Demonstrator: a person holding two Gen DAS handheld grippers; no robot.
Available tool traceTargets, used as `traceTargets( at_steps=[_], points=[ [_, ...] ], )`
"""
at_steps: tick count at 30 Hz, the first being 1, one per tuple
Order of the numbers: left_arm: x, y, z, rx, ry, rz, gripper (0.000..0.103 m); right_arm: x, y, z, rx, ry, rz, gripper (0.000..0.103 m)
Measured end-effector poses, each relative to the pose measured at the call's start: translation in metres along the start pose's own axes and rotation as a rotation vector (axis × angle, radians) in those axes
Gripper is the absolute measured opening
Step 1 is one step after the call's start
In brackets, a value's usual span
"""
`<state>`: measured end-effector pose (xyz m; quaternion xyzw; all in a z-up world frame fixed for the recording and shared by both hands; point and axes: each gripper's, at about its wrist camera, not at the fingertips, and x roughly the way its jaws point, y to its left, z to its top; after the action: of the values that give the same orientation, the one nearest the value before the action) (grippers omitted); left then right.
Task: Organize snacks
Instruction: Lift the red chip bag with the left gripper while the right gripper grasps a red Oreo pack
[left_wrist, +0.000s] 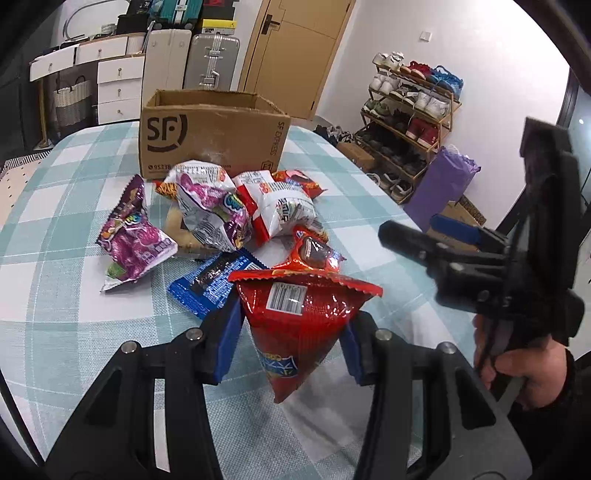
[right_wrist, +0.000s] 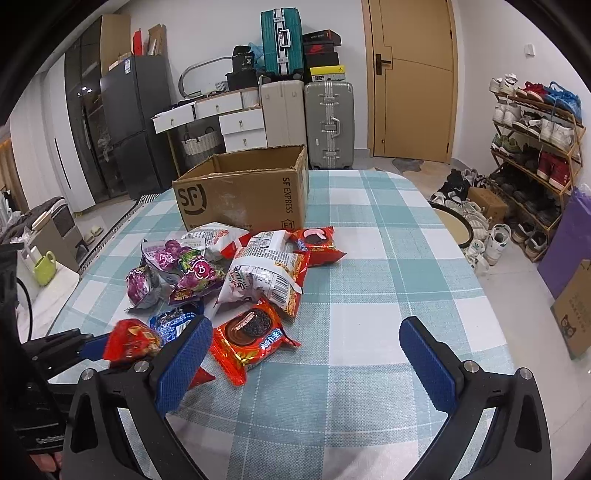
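The left gripper (left_wrist: 291, 343) pinches a crinkly red foil snack bag (left_wrist: 299, 317), long axis pointing ahead toward the open brown cardboard box (left_wrist: 210, 136) beyond the pile, while the right gripper (right_wrist: 306, 362) hangs wide and empty.

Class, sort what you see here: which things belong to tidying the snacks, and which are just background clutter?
Belongs to the job:
- red snack bag gripped in the left claw
- snack pile on the table
- cardboard box, open
- right claw, open, empty

Just lying about:
- shoe rack
- suitcases
- fridge
- green mug
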<state>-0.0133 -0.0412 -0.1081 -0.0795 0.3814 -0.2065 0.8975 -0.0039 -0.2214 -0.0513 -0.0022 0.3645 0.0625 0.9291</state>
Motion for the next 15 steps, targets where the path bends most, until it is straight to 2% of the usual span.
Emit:
traceTargets(
  at_steps=[5,10,15],
  points=[
    [-0.024,0.008,0.002,-0.010,-0.033,0.017,0.045,0.005,0.001,0.000,0.002,0.018,0.043,0.103],
    [-0.047,0.022,0.002,-0.035,-0.045,0.043,0.045,0.019,-0.006,-0.007,0.065,0.080,0.208,0.103],
    [-0.070,0.038,0.003,-0.059,-0.074,0.059,0.045,0.037,-0.005,-0.016,0.055,0.116,0.235,0.103]
  ],
)
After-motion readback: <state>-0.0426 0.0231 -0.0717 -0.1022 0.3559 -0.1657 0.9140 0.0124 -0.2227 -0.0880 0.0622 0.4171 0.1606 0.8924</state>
